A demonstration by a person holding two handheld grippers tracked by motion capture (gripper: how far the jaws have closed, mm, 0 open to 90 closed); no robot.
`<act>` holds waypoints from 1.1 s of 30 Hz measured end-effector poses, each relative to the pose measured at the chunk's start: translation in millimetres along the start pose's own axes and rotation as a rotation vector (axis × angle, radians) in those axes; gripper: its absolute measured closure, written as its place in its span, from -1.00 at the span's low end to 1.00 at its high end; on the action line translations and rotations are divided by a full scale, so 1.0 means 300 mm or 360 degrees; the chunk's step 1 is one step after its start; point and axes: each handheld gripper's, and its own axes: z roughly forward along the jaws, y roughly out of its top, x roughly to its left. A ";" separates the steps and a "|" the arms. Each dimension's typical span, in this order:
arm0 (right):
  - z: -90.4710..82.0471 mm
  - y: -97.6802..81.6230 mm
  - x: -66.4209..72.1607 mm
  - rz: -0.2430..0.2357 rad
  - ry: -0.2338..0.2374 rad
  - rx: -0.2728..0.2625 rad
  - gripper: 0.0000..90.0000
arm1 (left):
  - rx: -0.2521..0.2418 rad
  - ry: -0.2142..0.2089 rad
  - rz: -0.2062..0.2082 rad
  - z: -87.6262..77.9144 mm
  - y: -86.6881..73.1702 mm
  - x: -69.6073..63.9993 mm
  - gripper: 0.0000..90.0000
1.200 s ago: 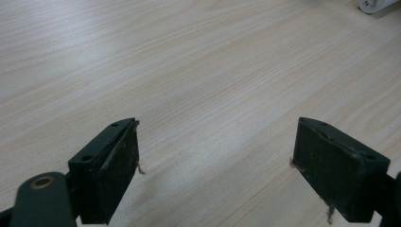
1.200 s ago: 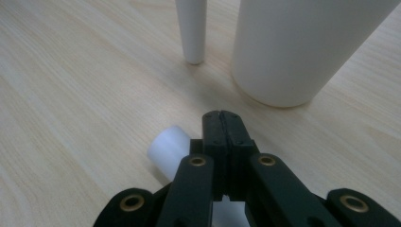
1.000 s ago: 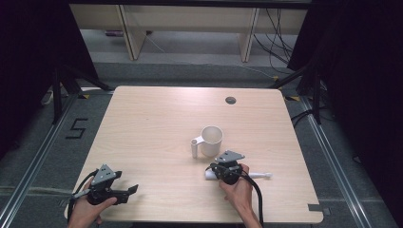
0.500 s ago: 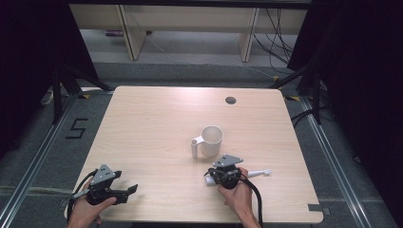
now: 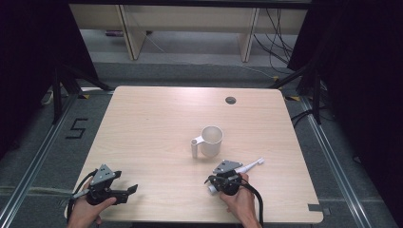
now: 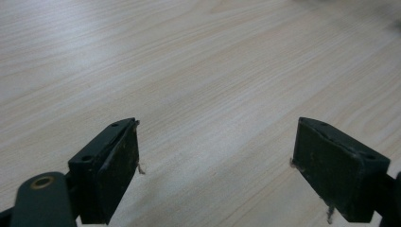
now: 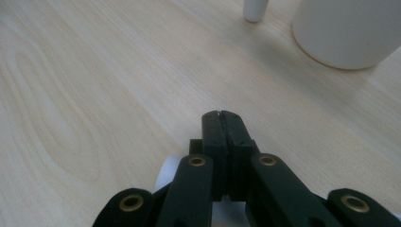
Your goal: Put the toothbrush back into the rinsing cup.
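Right gripper, jaws pressed together with nothing visibly clamped, lies over a white toothbrush-like tool near the table's front edge; left gripper gapes empty by the front-left corner. Tool likely light, stiff, slick plastic; best pinched mid-handle. White cup stands just beyond, mid-table.

Bare tabletop left open across the left half and far side, centre blocked by white mug, white toothbrush laid just right of it
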 end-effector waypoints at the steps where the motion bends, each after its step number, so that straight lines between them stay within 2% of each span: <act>1: 0.004 -0.005 -0.003 -0.0047 0.0025 -0.0004 0.99 | 0.0002 0.0000 0.0004 0.000 0.000 0.000 -0.67; 3: 0.002 -0.006 0.000 -0.0039 0.0024 0.0012 0.99 | -0.0008 0.0002 0.0001 0.001 0.000 -0.001 -0.67; 4: -0.002 -0.011 0.006 -0.0006 0.0027 0.0016 0.99 | 0.0000 0.0002 -0.0007 -0.001 0.000 -0.002 -0.67; 5: -0.008 -0.014 0.008 -0.0027 0.0025 0.0041 0.99 | -0.0019 0.0008 -0.0011 0.001 -0.001 -0.003 -0.67; 7: -0.010 -0.023 0.008 -0.0057 0.0016 0.0018 0.99 | -0.0012 0.0008 -0.0004 0.000 -0.001 -0.002 -0.67; 11: -0.031 -0.034 0.004 -0.0047 0.0032 0.0042 0.99 | -0.0013 0.0008 -0.0010 0.000 0.000 -0.003 -0.67; 12: -0.031 -0.042 0.001 -0.0041 0.0024 0.0018 0.99 | 0.0002 0.0012 -0.0006 -0.001 0.001 -0.003 -0.67; 15: -0.054 -0.055 -0.008 0.0010 -0.0002 0.0045 0.99 | 0.0008 0.0006 0.0005 -0.001 0.001 -0.001 -0.67; 18: -0.072 -0.065 -0.020 0.0024 -0.0015 0.0042 0.99 | -0.0005 0.0005 -0.0002 0.002 0.000 -0.002 -0.67; 20: -0.069 -0.069 -0.022 0.0017 -0.0023 0.0010 0.99 | -0.0005 0.0005 -0.0002 0.002 0.000 -0.002 -0.67; 22: -0.080 -0.074 -0.028 0.0020 -0.0024 0.0023 0.99 | -0.0006 0.0004 -0.0003 0.002 0.000 -0.002 -0.67; 23: -0.088 -0.074 -0.027 0.0053 -0.0011 0.0056 0.99 | -0.0002 0.0007 -0.0002 0.001 0.000 -0.002 -0.67; 24: -0.085 -0.079 -0.029 0.0042 -0.0028 0.0018 0.99 | -0.0001 0.0008 -0.0002 0.001 0.001 -0.002 -0.67; 26: -0.092 -0.082 -0.034 0.0054 -0.0028 0.0021 0.99 | 0.0001 0.0008 -0.0001 0.001 0.001 -0.002 -0.67; 27: -0.099 -0.082 -0.033 0.0079 -0.0024 0.0049 0.99 | -0.0005 0.0005 -0.0002 0.002 0.000 -0.002 -0.67; 29: -0.099 -0.084 -0.045 0.0020 -0.0033 0.0015 0.99 | 0.0000 0.0008 0.0000 0.001 0.001 -0.002 -0.67; 31: -0.106 -0.085 -0.044 0.0057 -0.0028 0.0031 0.99 | 0.0001 0.0007 0.0000 0.001 0.001 -0.002 -0.67; 32: -0.107 -0.089 -0.046 0.0048 -0.0030 0.0027 0.99 | -0.0003 0.0005 0.0000 0.001 0.000 -0.001 -0.67; 33: -0.109 -0.090 -0.043 0.0093 -0.0029 0.0023 0.99 | -0.0006 0.0005 -0.0004 0.002 0.000 -0.002 -0.67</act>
